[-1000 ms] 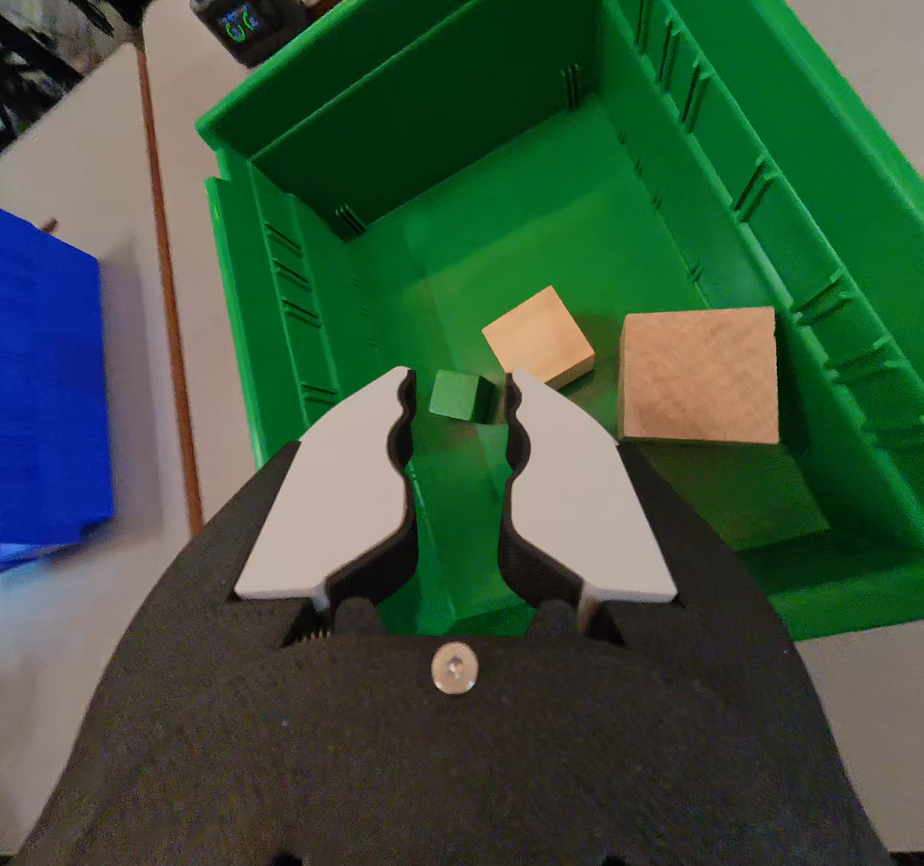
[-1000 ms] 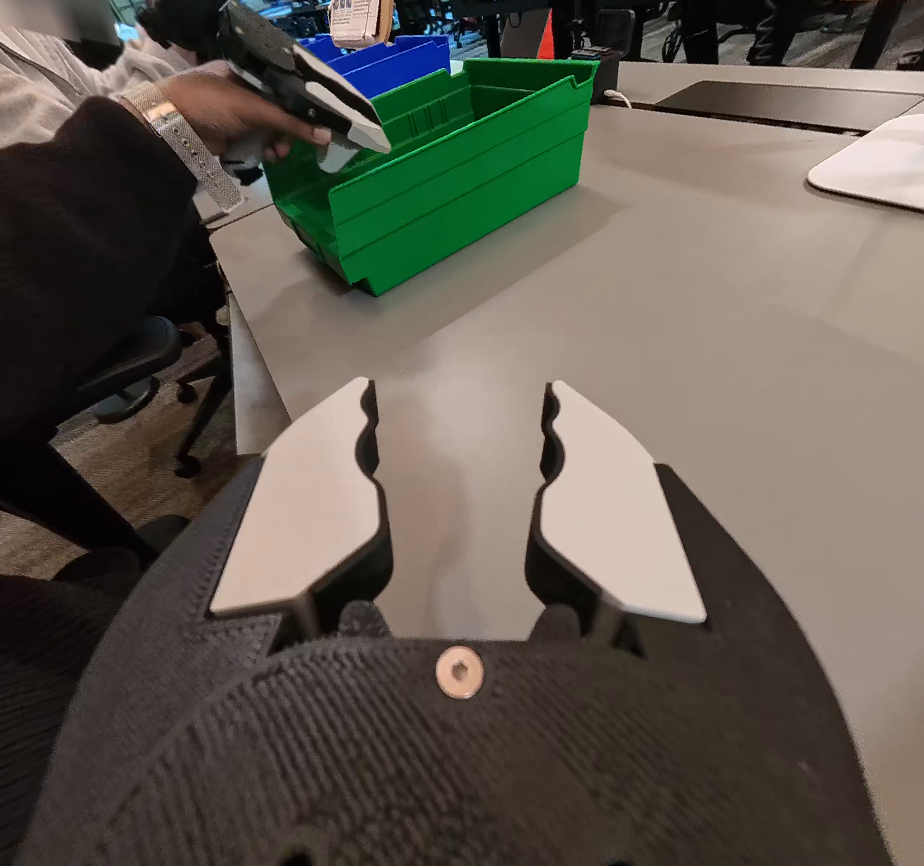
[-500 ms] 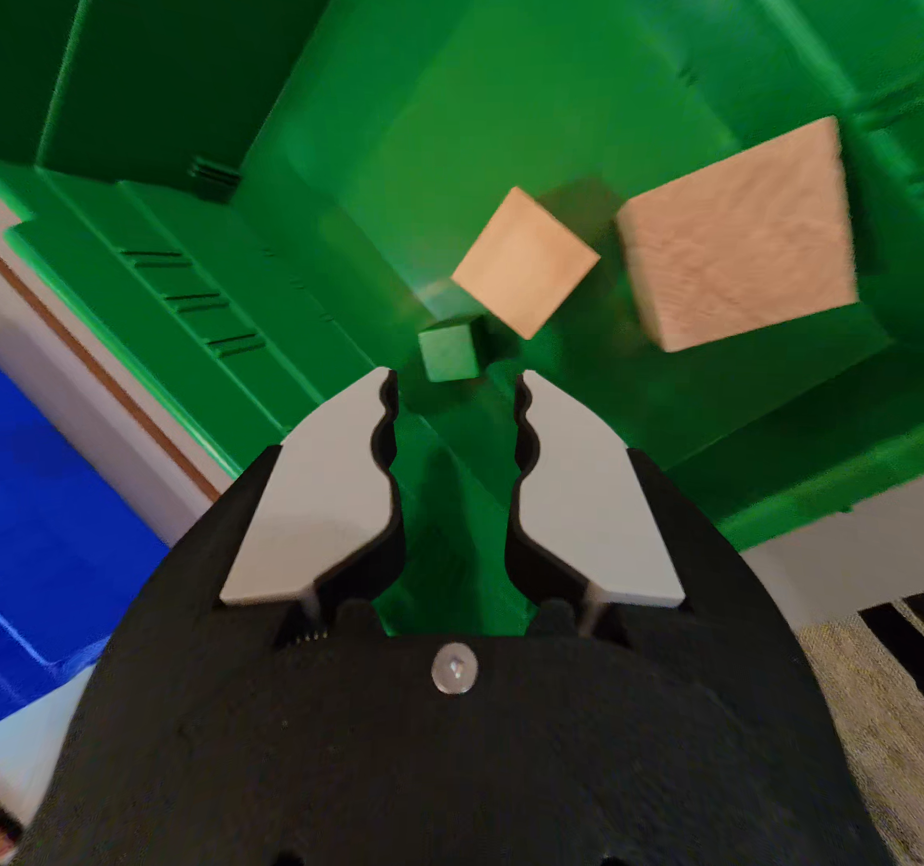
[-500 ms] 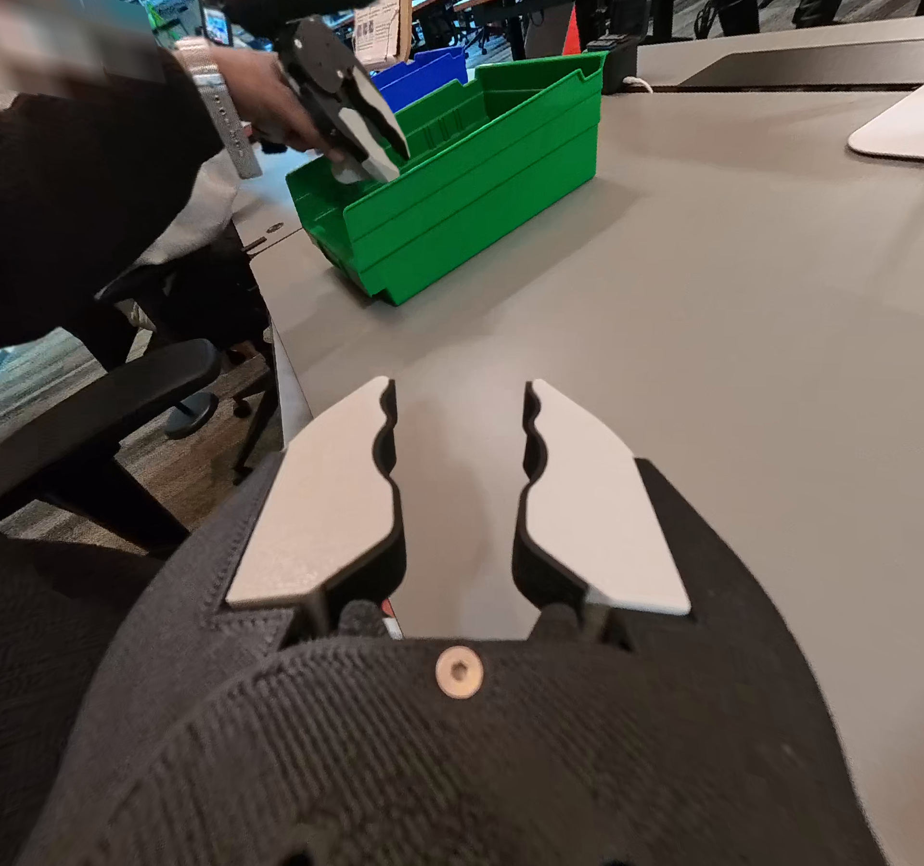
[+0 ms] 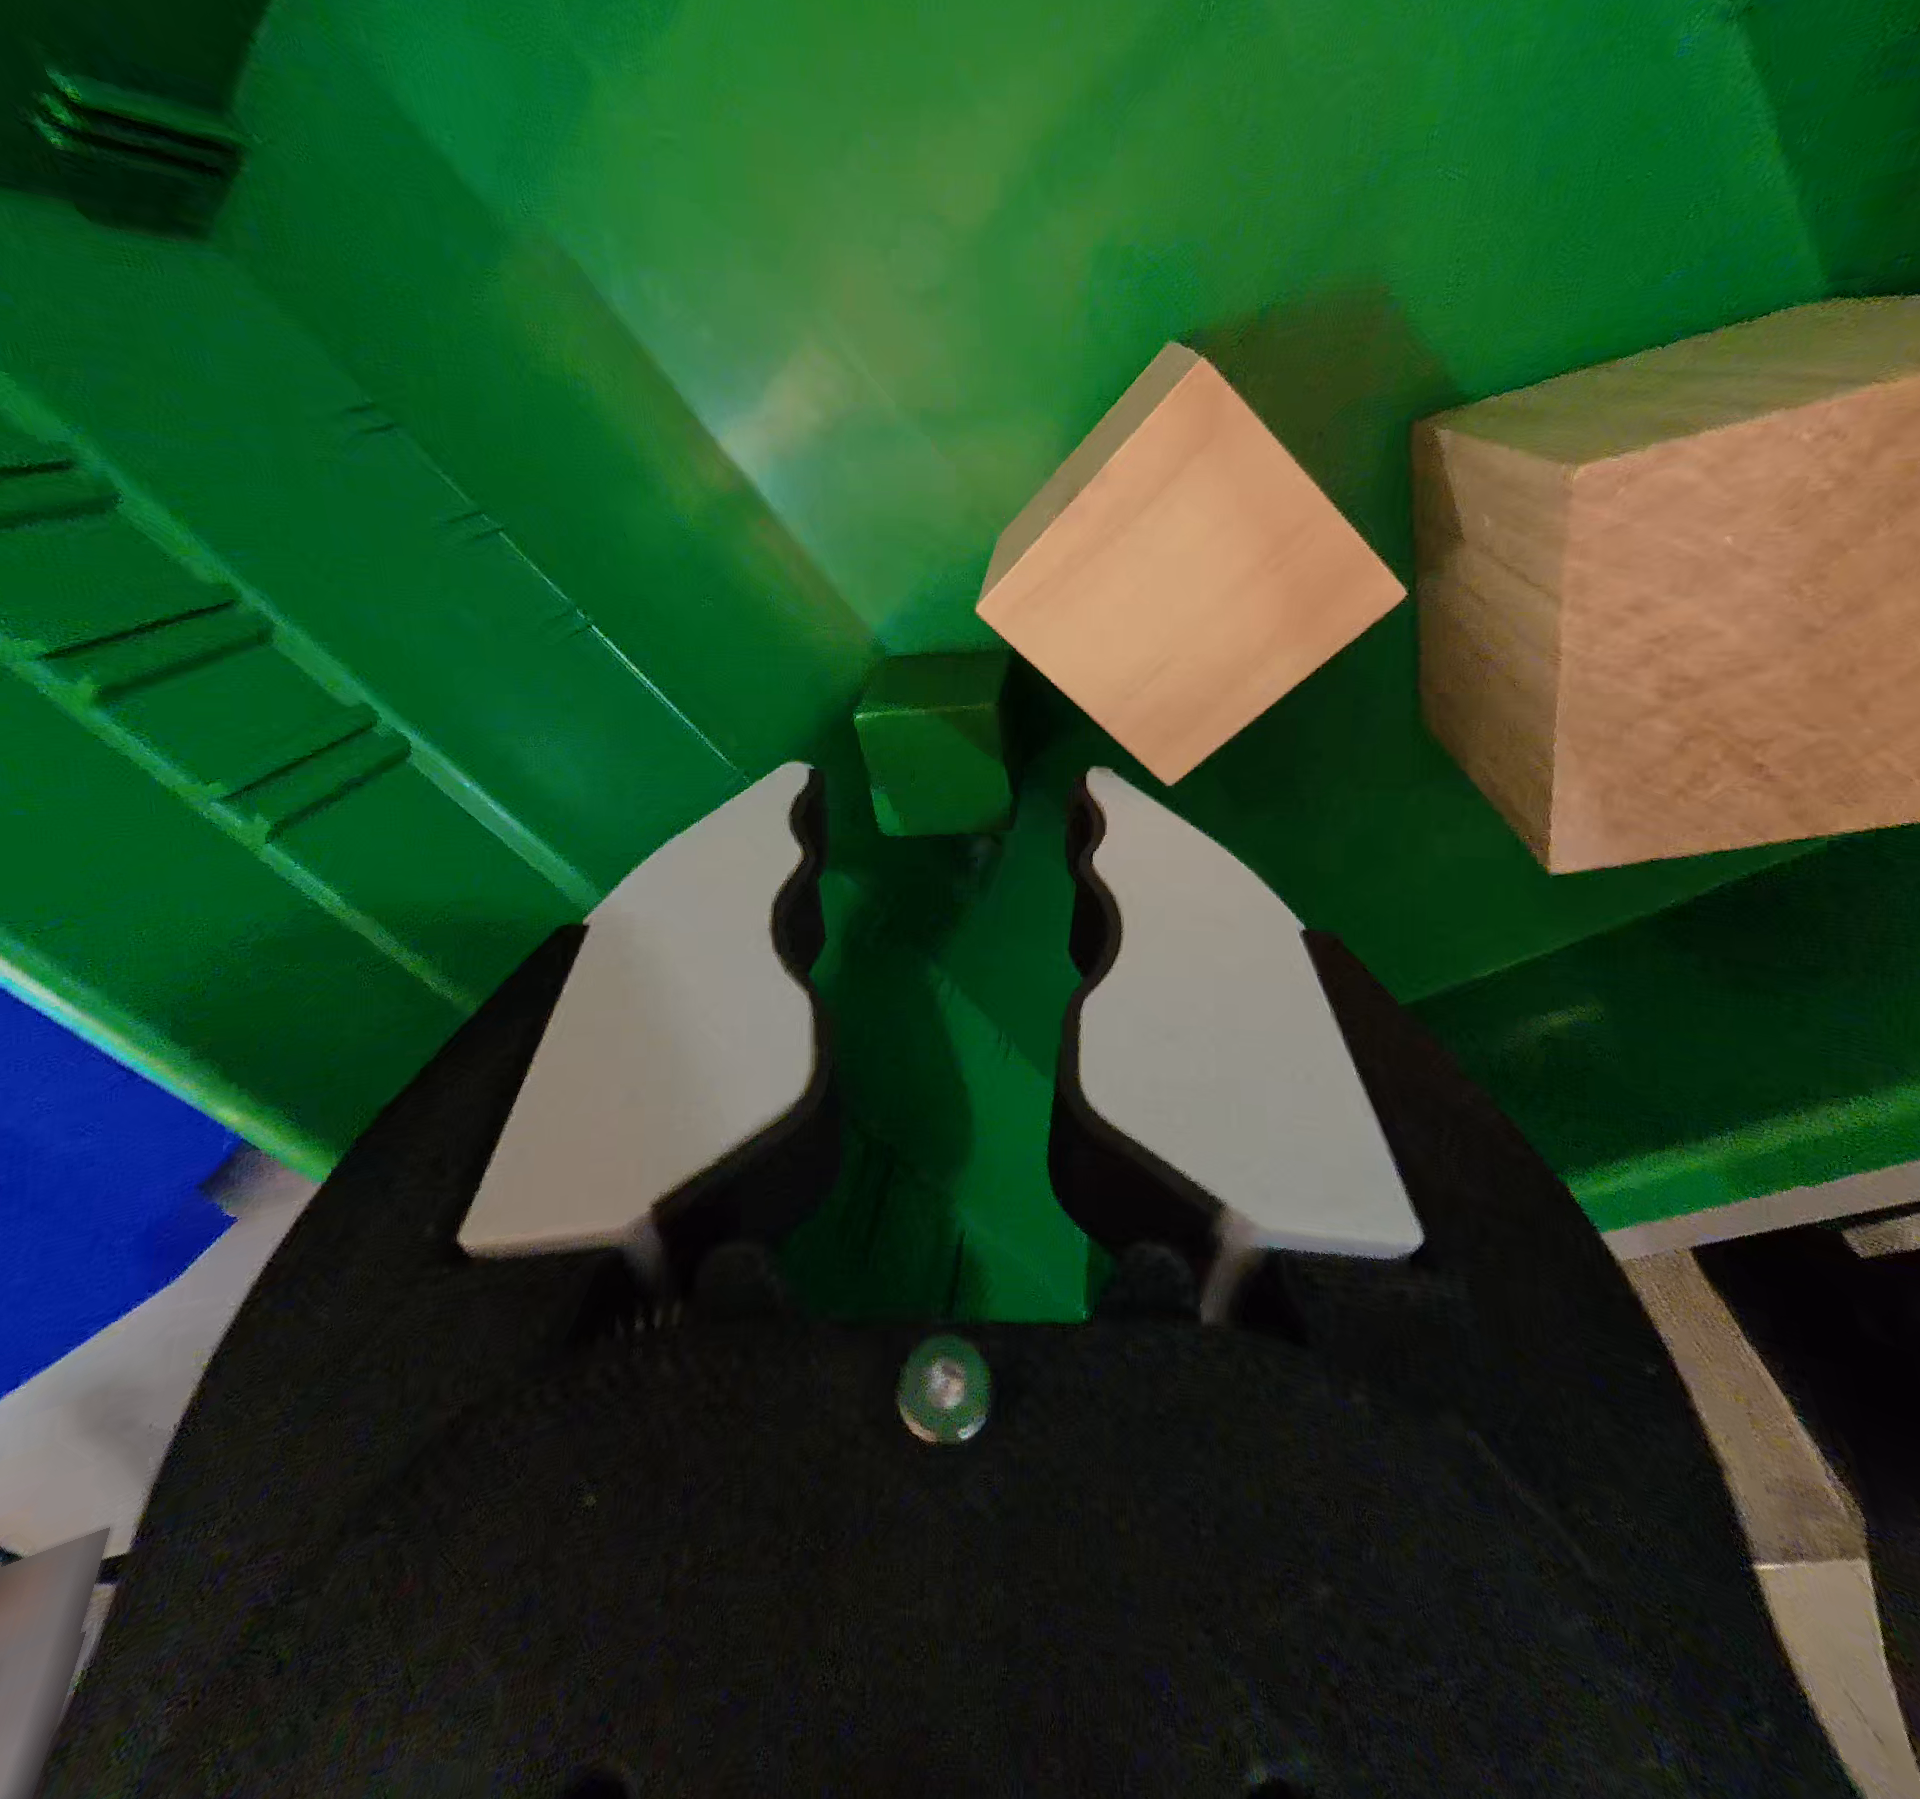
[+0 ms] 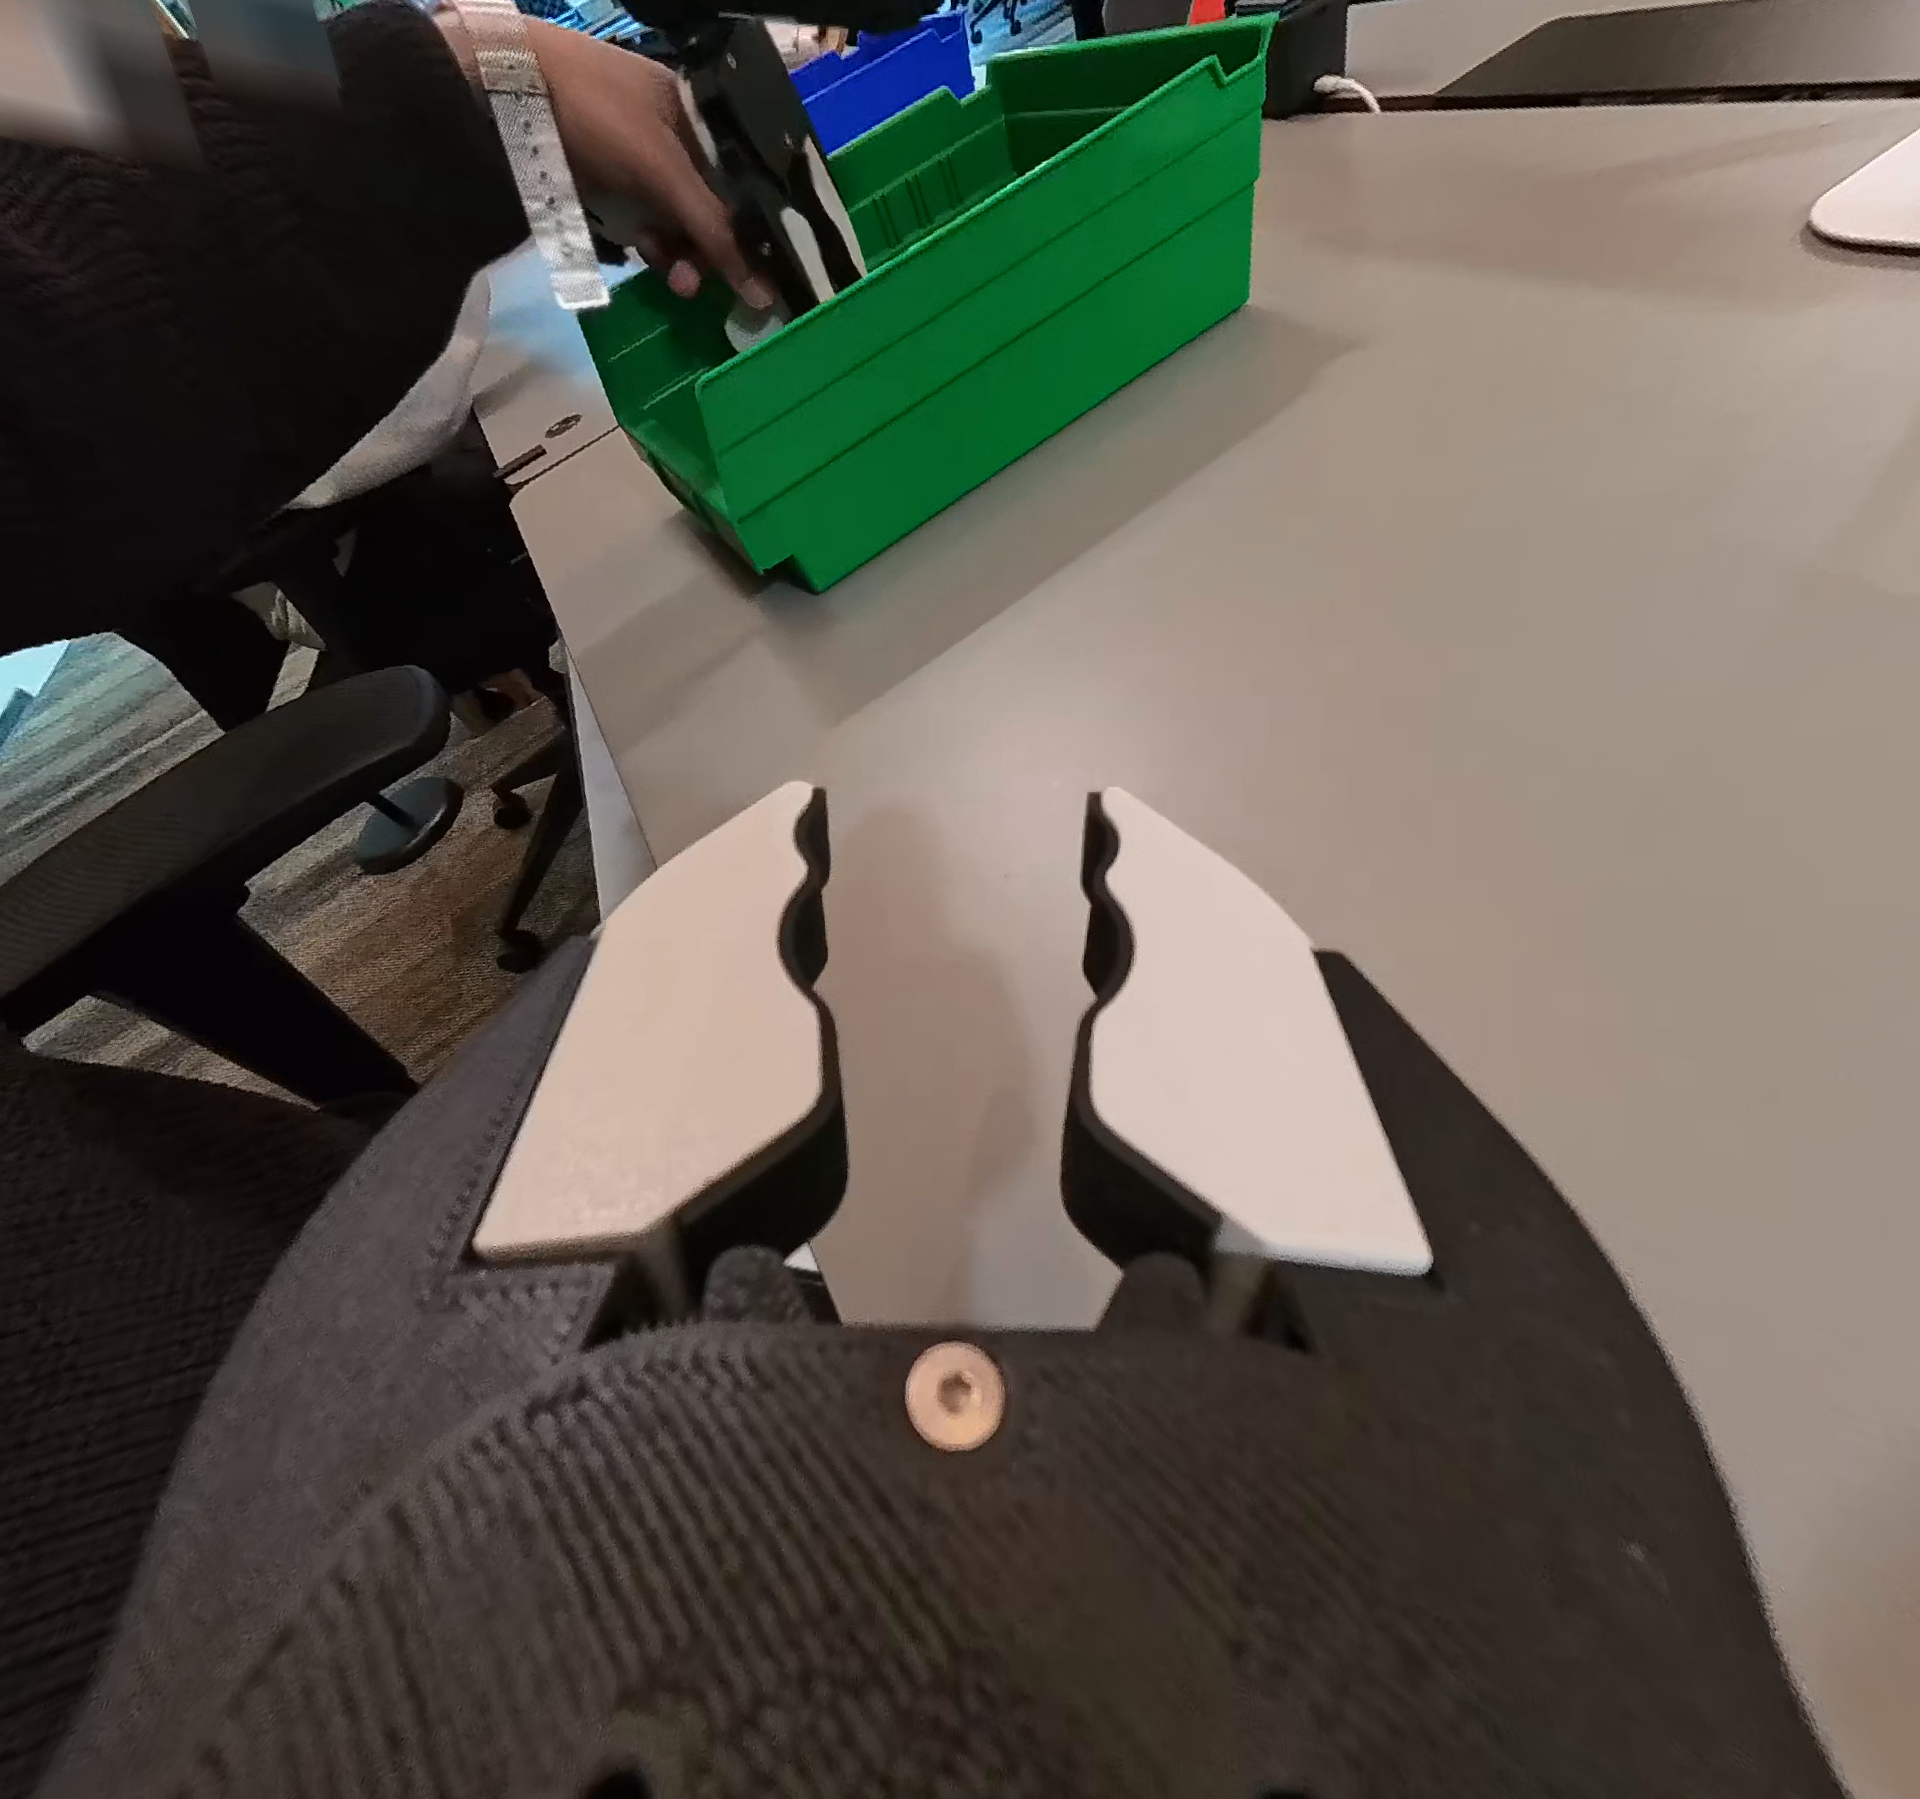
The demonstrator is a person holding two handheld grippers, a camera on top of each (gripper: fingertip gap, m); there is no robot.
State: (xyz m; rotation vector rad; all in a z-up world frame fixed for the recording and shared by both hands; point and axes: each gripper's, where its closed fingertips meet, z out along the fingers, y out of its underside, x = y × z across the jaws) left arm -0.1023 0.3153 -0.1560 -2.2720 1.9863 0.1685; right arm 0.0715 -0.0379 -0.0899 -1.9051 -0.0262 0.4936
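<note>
Left tool (image 5: 940,799): fingers parted, gripping nothing, lowered inside the green bin (image 5: 312,669). Nearest item: small green cube (image 5: 932,747), resting on the bin floor just beyond the fingertips, roughly in line with the gap.

Small wooden cube (image 5: 1195,570): beside the green cube, whether touching cannot be told. Large wooden block (image 5: 1683,606): apart, to the right.

Green cube, by appearance: light, rigid, painted faces likely a little slick; its two opposite side faces offer the hold.

Right tool (image 6: 956,804): fingers parted, empty, above the bare grey counter (image 6: 1455,606), well apart from the bin. Blue bin (image 5: 83,1157) sits outside the green bin's wall.
</note>
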